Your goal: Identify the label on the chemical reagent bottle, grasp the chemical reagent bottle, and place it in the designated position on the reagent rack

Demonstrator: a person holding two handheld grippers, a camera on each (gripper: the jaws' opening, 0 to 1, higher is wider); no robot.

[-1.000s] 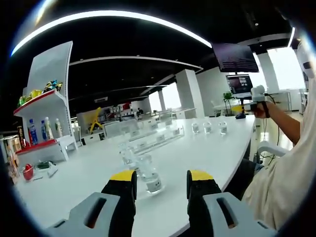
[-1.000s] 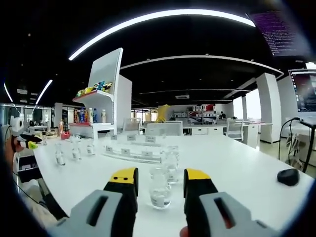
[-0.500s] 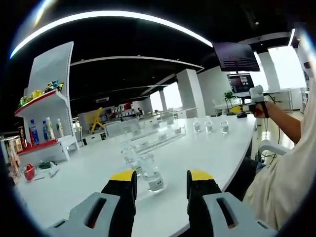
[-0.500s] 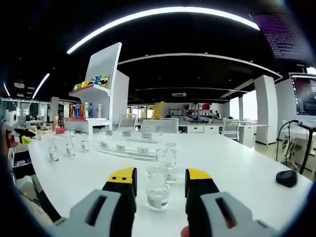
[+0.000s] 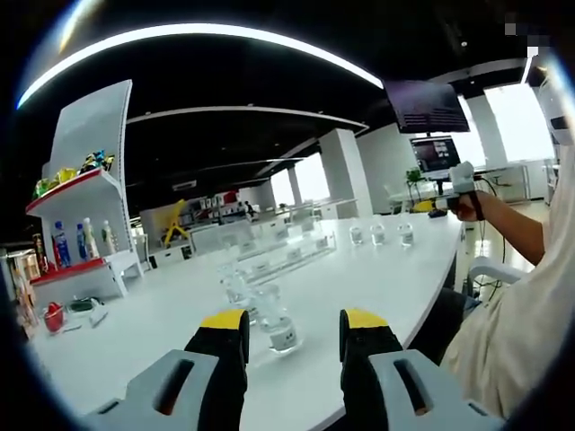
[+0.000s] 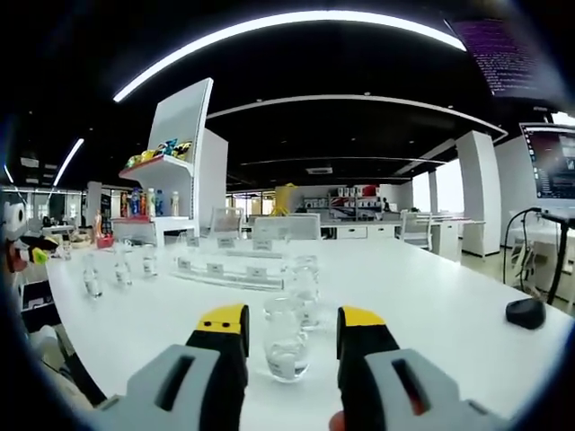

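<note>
On a long white lab table (image 6: pixel 431 296), two hand-held grippers line up on clear glass reagent bottles. At far left in the left gripper view, a white display shelf (image 5: pixel 85 193) of coloured drinks stands beyond the table. Moving right, the left gripper (image 5: pixel 292 334), jaws spread and empty, frames the nearest bottle (image 5: pixel 277 321), which stands upright just ahead of the yellow tips. The clear reagent rack (image 5: pixel 283 251) lies farther along the table, three more small bottles (image 5: pixel 378 233) beyond it, and the person's other hand (image 5: pixel 467 202) at far right.

In the right gripper view, the right gripper (image 6: pixel 292 334), equally wide and empty, brackets a labelled bottle (image 6: pixel 285 346). Over the past second both views have barely shifted, the bottles sitting slightly closer: neither is grasped, and the label is too small to read.
</note>
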